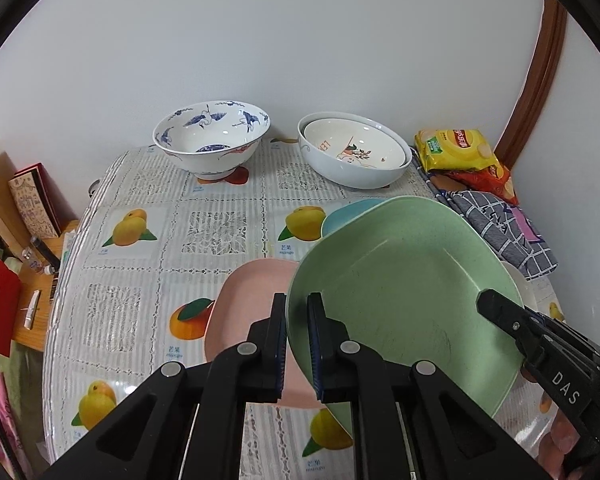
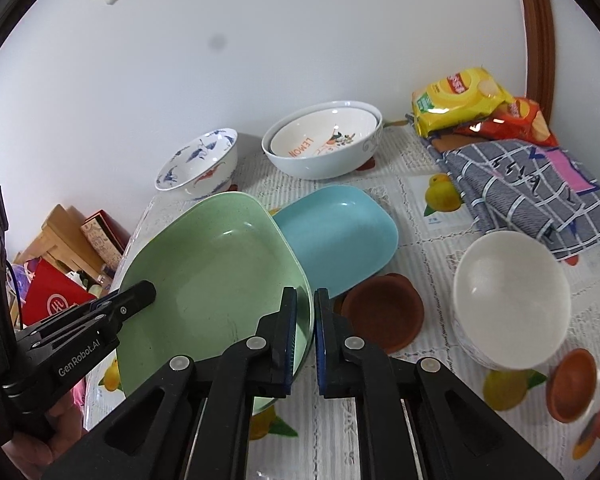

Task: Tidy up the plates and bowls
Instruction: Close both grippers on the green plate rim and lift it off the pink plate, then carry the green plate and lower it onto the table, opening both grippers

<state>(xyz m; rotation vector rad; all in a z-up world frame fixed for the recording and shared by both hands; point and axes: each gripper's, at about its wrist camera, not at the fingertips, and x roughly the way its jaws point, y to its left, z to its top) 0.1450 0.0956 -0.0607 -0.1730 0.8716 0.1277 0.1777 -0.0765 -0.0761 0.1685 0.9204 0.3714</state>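
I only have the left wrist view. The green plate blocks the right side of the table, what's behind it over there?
Observer: A plain white bowl stands on the tablecloth, right of the green plate; your view shows only a sliver of it.
Operator: Anything between that bowl and the plate?
Observer: Yes, a brown saucer lies flat, its far edge tucked just under the blue plate.
Operator: I see just a corner of that blue plate. Is it stacked on anything?
Observer: It appears to lie on the cloth, with the green plate's rim overlapping its left edge.
Operator: Is the right gripper actually on the green plate?
Observer: Yes, the right gripper has its jaws either side of the near right rim.
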